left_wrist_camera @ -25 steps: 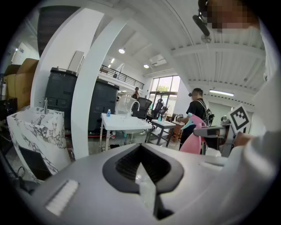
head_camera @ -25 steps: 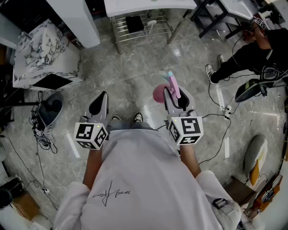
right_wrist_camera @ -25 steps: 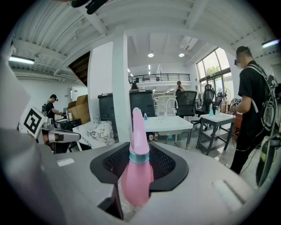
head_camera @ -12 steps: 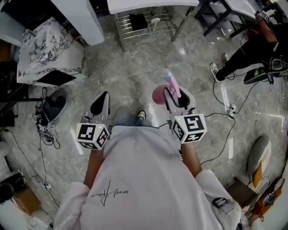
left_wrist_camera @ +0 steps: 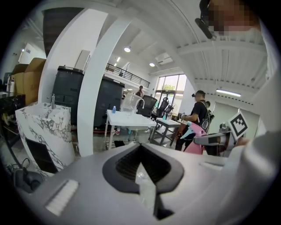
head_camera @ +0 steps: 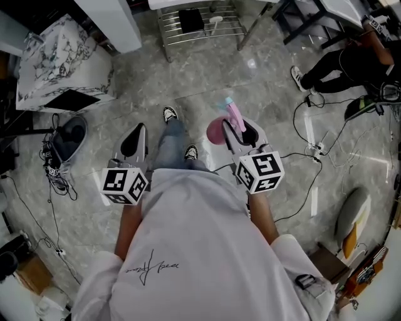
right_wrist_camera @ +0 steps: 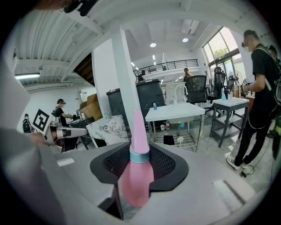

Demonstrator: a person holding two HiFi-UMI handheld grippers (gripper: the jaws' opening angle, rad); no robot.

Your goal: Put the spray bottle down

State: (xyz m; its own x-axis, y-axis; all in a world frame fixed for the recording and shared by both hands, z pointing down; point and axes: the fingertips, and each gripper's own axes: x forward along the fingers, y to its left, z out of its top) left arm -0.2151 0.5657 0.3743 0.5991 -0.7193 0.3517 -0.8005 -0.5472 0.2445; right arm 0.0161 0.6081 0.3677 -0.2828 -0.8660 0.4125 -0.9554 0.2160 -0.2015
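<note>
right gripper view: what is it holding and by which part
The pink spray bottle, clamped in the right tongs by its body just below the blue collar.

Parts around the spray bottle that stay out of sight

In the head view the spray bottle (head_camera: 234,116) shows only its nozzle end and a bulge of pink body. The rest lies behind the right gripper (head_camera: 238,125), which is clamped on it. In the right gripper view the bottle's lower end sinks behind the jaws and blurs. Beyond the bottle, the white table (head_camera: 175,3) is cut by the top edge, with little more than its wire shelf (head_camera: 200,25) showing. Right of the bottle, a person in black (head_camera: 351,59) is cut off at the edge. Far past the bottle, the items on the table (right_wrist_camera: 154,106) are too small to name.
</note>
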